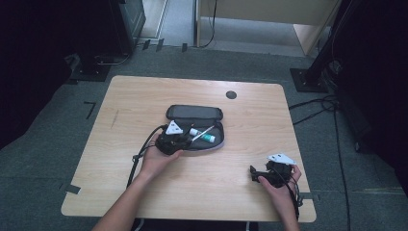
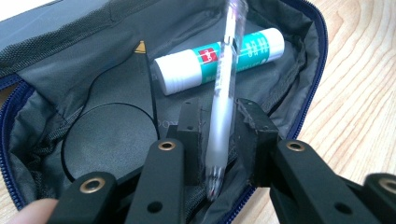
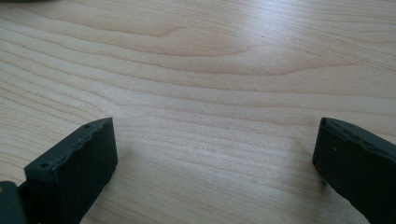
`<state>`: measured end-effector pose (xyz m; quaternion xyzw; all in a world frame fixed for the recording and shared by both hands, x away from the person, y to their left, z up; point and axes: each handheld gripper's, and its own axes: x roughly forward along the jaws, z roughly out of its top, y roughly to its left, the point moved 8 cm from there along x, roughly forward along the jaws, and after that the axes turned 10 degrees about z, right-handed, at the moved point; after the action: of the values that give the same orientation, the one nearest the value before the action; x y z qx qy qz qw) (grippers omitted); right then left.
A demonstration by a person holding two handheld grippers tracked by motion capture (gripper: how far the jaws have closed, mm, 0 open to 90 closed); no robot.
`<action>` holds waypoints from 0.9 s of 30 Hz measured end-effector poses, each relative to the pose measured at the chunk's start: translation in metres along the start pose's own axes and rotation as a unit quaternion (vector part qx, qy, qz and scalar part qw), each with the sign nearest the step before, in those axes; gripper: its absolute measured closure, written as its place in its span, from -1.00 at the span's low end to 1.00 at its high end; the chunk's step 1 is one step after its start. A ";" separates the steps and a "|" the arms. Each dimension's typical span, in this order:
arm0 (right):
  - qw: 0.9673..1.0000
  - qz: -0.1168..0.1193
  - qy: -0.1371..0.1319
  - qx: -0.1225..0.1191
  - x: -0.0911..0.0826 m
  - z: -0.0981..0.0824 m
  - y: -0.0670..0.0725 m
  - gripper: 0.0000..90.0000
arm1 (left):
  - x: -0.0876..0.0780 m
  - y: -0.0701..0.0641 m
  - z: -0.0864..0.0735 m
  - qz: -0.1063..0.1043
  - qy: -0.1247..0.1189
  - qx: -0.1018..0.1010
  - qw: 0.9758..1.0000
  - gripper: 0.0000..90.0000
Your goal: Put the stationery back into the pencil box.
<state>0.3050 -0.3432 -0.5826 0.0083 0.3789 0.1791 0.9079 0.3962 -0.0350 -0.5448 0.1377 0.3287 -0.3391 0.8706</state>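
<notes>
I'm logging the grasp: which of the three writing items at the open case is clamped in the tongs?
The translucent pen, pinched between the left tongs. The black pencil and the white-and-green glue stick lie loose inside the pencil case.

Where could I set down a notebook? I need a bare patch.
The table is bare left of the case, behind it, and between the two hands. It is crowded at the case, where the left gripper grips a pen.
</notes>
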 end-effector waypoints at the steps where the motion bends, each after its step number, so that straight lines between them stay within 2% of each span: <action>1: 1.000 0.000 0.000 0.000 0.000 0.000 0.000 -1.00 | 0.000 0.000 0.000 -0.002 -0.001 -0.005 1.000 0.59; 8: 1.000 0.000 0.001 0.001 0.000 0.000 0.000 -1.00 | -0.007 0.002 0.005 -0.007 -0.025 -0.033 0.999 0.45; 13: 1.000 0.000 0.001 0.001 0.000 0.000 0.000 -1.00 | -0.014 0.009 0.006 0.002 -0.041 -0.046 0.998 0.26; 14: 1.000 0.000 0.001 0.000 0.000 0.000 0.000 -1.00 | -0.016 0.011 0.006 0.005 -0.046 -0.054 0.997 0.23; 16: 1.000 0.000 0.001 0.000 0.000 0.000 0.000 -1.00 | -0.020 0.015 0.005 -0.002 -0.045 -0.069 0.997 0.09; 22: 1.000 0.000 0.001 0.000 0.000 0.000 0.000 -1.00 | -0.034 0.018 0.003 0.005 -0.043 -0.072 0.996 -0.24; 26: 1.000 0.000 0.001 0.000 0.000 0.000 0.000 -1.00 | -0.044 0.019 0.002 0.018 -0.044 -0.070 0.996 -0.65; 27: 1.000 0.000 0.001 0.000 0.000 0.000 0.000 -1.00 | -0.047 0.019 0.002 0.019 -0.047 -0.073 0.996 -0.70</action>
<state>0.3048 -0.3432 -0.5825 0.0084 0.3798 0.1789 0.9076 0.3841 0.0018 -0.5118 0.0640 0.3089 -0.3032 0.8992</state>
